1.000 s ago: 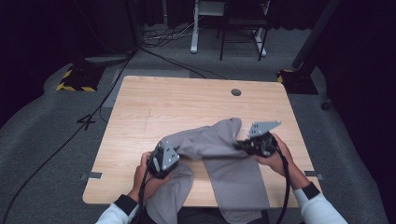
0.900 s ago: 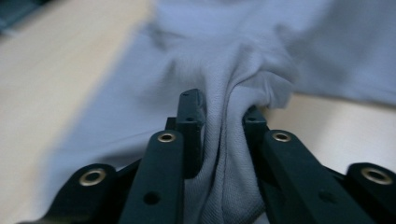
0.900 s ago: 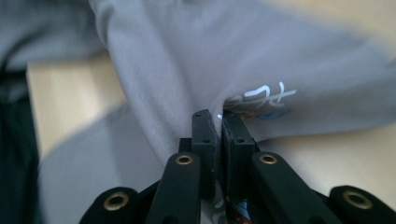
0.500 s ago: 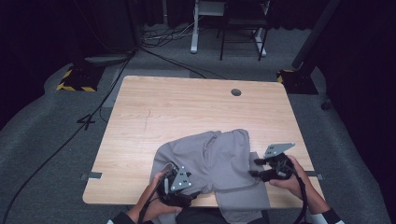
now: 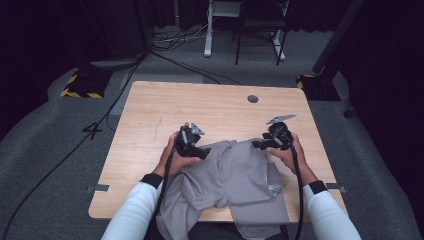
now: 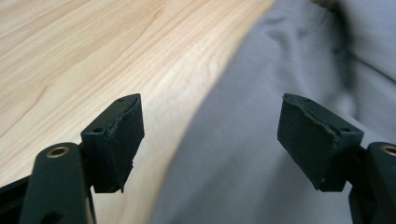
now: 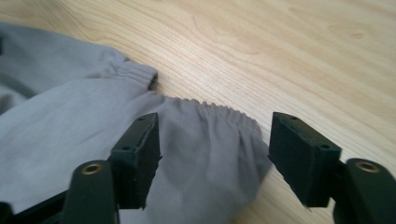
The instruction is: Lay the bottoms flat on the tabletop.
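Both my grippers have just come forward from the near edge of the table [image 5: 150, 107], and the grey garment [image 5: 235, 175] came with them: half a second ago my hands sat low by the near edge, with most of the cloth bunched there. Now my left gripper [image 5: 200, 152] has its jaws standing wide apart with nothing between them; in the left gripper view [image 6: 210, 135] the cloth lies under and ahead of the right-hand jaw, while bare wood runs ahead of the left-hand jaw. My right gripper [image 5: 256, 144] is likewise spread wide and holds nothing; in the right gripper view [image 7: 212, 156] an elastic gathered hem [image 7: 210, 112] lies flat on the wood just ahead of and between the jaws, with a second ribbed cuff [image 7: 137, 72] further ahead to the left. Judgement: both grips were let go after the pull, so the far edge of the garment now rests on the table between the two tools. Its near part hangs over the table's near edge towards me. The cloth is not yet flat; a fold crosses it behind my left gripper. Next I would re-grip that fold, with some risk of dragging the hem out of line.
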{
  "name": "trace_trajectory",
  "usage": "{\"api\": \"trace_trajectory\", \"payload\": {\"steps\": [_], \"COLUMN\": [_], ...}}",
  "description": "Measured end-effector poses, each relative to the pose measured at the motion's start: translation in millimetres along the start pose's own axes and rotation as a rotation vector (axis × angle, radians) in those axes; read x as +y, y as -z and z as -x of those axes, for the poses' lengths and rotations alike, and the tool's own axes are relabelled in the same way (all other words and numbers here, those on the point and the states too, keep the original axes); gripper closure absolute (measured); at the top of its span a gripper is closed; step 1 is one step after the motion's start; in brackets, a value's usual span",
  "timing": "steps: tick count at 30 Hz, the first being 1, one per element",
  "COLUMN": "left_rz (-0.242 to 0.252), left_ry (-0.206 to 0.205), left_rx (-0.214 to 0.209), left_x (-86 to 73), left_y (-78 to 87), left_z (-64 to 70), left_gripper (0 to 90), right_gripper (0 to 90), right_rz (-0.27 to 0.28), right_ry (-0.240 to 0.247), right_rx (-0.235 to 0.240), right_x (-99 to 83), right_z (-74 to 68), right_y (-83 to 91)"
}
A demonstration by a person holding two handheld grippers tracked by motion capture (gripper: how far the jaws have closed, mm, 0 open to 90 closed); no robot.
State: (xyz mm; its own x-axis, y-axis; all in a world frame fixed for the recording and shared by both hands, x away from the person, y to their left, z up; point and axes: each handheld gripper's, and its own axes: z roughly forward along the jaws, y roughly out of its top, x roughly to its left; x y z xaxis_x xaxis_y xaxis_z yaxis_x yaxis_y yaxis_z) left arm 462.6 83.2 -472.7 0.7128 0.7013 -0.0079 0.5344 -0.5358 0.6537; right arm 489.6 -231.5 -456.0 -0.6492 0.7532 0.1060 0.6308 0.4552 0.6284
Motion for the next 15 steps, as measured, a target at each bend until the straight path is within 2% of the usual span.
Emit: {"api": "trace_trajectory", "payload": {"steps": [2,5,6,7,8,9,11,12,13,14,15], "left_rz": [-0.004,-0.024,-0.039,-0.052,-0.057,-0.048,-0.049,-0.037,-0.037,-0.038,-0.041], "left_ry": [-0.006,-0.009,-0.025,-0.036,-0.037,-0.022,-0.022,-0.036,-0.059,-0.075,-0.080], "left_rx": [-0.015,-0.022,-0.027,-0.014,0.002,-0.015,-0.027,-0.060,-0.079,-0.078,-0.077], "left_x": [6.8,13.6,15.9,17.4,19.1,20.5,23.2,23.9,24.2,24.8,25.3], "left_y": [-11.0,-24.3,-30.2,-33.0,-37.3,-38.9,-40.4,-40.9,-40.6,-40.4,-40.0], "left_z": [2.3,6.6,9.1,10.9,13.2,13.8,14.9,15.5,16.9,17.4,17.9], "left_gripper": [23.7,24.4,24.4,24.6,26.2,28.9,37.7,45.1,55.7,62.5,72.9], "right_gripper": [31.1,31.3,32.8,35.6,38.7,45.6,61.6,67.9,73.2,77.8,80.4], "right_rz": [-0.046,-0.091,-0.102,-0.116,-0.120,-0.126,-0.127,-0.120,-0.112,-0.100,-0.088], "right_ry": [0.018,-0.006,-0.004,0.021,0.030,0.041,0.089,0.114,0.126,0.139,0.154], "right_rx": [-0.032,-0.003,-0.001,0.012,0.013,0.014,0.014,-0.001,0.004,0.005,0.000], "right_x": [0.8,-3.9,-5.4,-7.5,-8.8,-10.9,-13.7,-15.2,-16.2,-16.7,-16.6], "right_z": [-0.4,1.7,1.4,-0.6,-2.2,-4.5,-7.8,-9.8,-11.1,-12.2,-13.2], "right_y": [-8.2,-14.8,-16.0,-15.5,-15.0,-13.9,-11.9,-10.6,-8.3,-5.9,-3.9]}}
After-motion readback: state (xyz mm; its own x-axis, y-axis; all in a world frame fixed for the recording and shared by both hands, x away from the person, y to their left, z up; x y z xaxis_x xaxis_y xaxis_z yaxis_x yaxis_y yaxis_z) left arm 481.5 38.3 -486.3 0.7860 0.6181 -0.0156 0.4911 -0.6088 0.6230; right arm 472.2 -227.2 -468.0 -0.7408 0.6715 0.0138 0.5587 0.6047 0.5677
